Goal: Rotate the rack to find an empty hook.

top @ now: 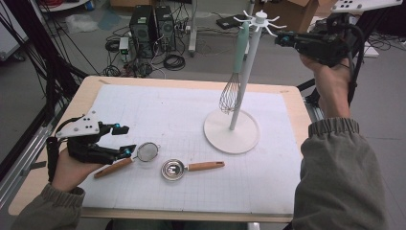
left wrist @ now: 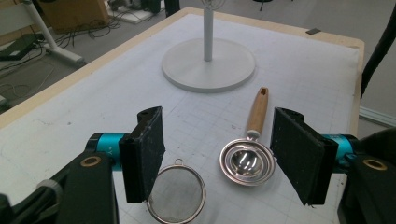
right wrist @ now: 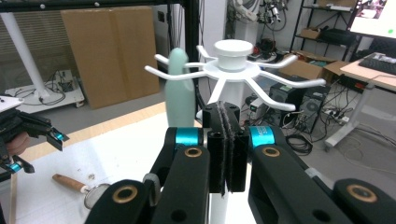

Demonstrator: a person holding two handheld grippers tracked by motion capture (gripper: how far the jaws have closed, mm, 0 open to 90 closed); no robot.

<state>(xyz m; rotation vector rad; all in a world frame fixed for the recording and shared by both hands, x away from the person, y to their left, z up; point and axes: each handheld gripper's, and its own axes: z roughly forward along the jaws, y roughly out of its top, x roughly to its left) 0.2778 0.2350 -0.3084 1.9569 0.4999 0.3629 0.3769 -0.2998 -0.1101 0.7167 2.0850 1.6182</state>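
A small mesh strainer [top: 147, 152] with a wooden handle lies on the white mat, and a metal scoop [top: 173, 169] with a wooden handle lies to its right. My left gripper [top: 124, 140] hovers open over the strainer's handle end. In the left gripper view the strainer [left wrist: 177, 196] sits low beside the left pad and the scoop [left wrist: 247, 162] nearer the right pad, with nothing held between my left gripper's [left wrist: 224, 154] jaws. A white hook stand [top: 245, 72] carries a whisk [top: 231, 91] with a mint handle. My right gripper [top: 281, 39] is raised by the stand's top, shut and empty [right wrist: 226, 144].
The stand's round base [top: 232, 132] takes the mat's right centre. Its hook arms [right wrist: 280, 86] spread just beyond my right jaws, beside the mint whisk handle [right wrist: 181, 93]. Cables, computer towers [top: 152, 26] and boxes stand on the floor past the table's far edge.
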